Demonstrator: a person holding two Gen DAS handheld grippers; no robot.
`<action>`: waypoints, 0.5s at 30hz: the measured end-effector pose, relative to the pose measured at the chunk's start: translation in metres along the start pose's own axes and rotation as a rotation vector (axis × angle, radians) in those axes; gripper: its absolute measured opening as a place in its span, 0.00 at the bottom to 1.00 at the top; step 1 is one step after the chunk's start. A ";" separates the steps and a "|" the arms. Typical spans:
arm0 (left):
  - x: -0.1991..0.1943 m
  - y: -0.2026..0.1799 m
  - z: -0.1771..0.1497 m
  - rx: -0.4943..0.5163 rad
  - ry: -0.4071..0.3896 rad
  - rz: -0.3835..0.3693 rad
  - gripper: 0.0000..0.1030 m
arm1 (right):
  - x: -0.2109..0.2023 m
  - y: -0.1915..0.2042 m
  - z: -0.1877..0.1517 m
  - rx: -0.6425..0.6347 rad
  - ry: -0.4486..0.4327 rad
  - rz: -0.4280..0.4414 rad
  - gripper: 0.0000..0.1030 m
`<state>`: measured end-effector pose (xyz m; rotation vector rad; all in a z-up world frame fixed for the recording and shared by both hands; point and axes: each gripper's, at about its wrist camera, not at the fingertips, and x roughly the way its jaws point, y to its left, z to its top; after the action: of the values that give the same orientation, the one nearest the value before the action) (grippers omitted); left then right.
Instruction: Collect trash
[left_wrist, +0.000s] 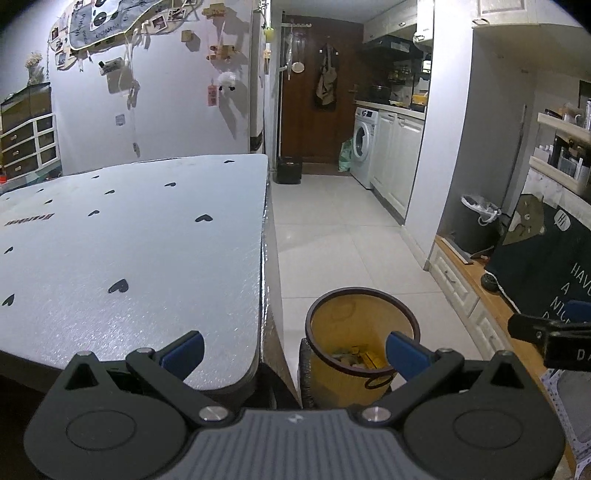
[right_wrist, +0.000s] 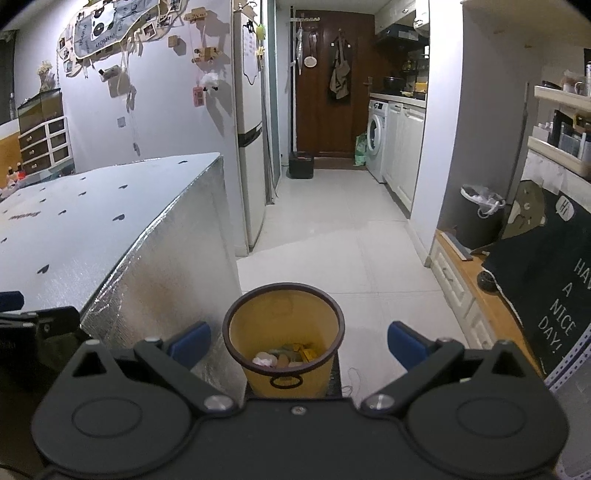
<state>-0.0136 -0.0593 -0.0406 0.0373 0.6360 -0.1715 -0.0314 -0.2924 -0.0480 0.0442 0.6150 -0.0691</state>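
A yellow trash bin with a dark rim stands on the floor beside the table; scraps of trash lie at its bottom. In the right wrist view the same bin sits straight ahead, holding pale and yellow trash. My left gripper is open and empty, its fingers straddling the table corner and the bin. My right gripper is open and empty above the bin, and its tip shows at the right edge of the left wrist view.
A table with a white heart-print cover fills the left, its side wrapped in foil. A low wooden bench with a dark cloth runs along the right. A second bin with a white liner stands behind it. Tiled floor leads to the kitchen.
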 end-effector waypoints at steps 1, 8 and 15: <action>0.000 0.000 -0.001 0.001 0.000 0.002 1.00 | -0.001 0.001 -0.001 -0.001 0.001 -0.003 1.00; -0.001 -0.002 -0.005 0.014 0.006 0.005 1.00 | -0.002 0.007 -0.002 -0.038 0.015 -0.040 1.00; -0.001 -0.001 -0.005 0.013 0.005 0.008 1.00 | -0.004 0.009 -0.002 -0.043 0.012 -0.048 1.00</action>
<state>-0.0171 -0.0601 -0.0440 0.0532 0.6401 -0.1682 -0.0351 -0.2837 -0.0469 -0.0113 0.6297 -0.1026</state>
